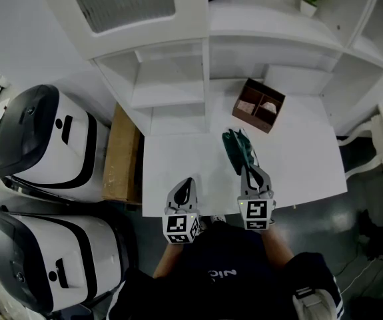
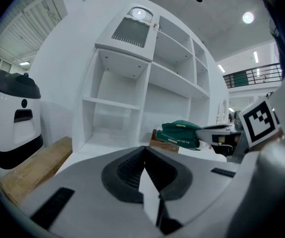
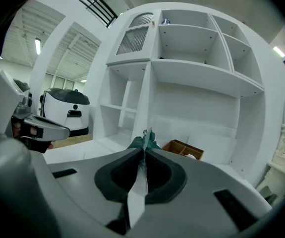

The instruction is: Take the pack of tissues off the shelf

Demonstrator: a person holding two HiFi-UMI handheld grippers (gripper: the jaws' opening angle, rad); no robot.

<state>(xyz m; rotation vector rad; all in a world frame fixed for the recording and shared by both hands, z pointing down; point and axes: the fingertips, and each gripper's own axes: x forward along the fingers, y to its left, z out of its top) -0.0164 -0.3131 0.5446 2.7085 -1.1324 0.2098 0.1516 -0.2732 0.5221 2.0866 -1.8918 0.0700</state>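
The pack of tissues (image 1: 236, 149) is dark green and soft. It hangs over the white table (image 1: 298, 152), off the shelf unit (image 1: 171, 79). My right gripper (image 1: 246, 170) is shut on the pack's near edge; in the right gripper view the green wrapper (image 3: 143, 141) is pinched at the tip of the right gripper (image 3: 143, 151). My left gripper (image 1: 189, 182) is shut with nothing in it, low over the table's front left. The left gripper view shows the left gripper (image 2: 144, 156) closed, and the pack (image 2: 182, 133) to its right, held by the right gripper (image 2: 215, 131).
A brown wooden box (image 1: 258, 105) with compartments stands on the table behind the pack. Two large white and black machines (image 1: 41, 142) stand at the left, with a wooden board (image 1: 121, 155) beside the table. A small potted plant (image 1: 309, 4) sits on an upper shelf.
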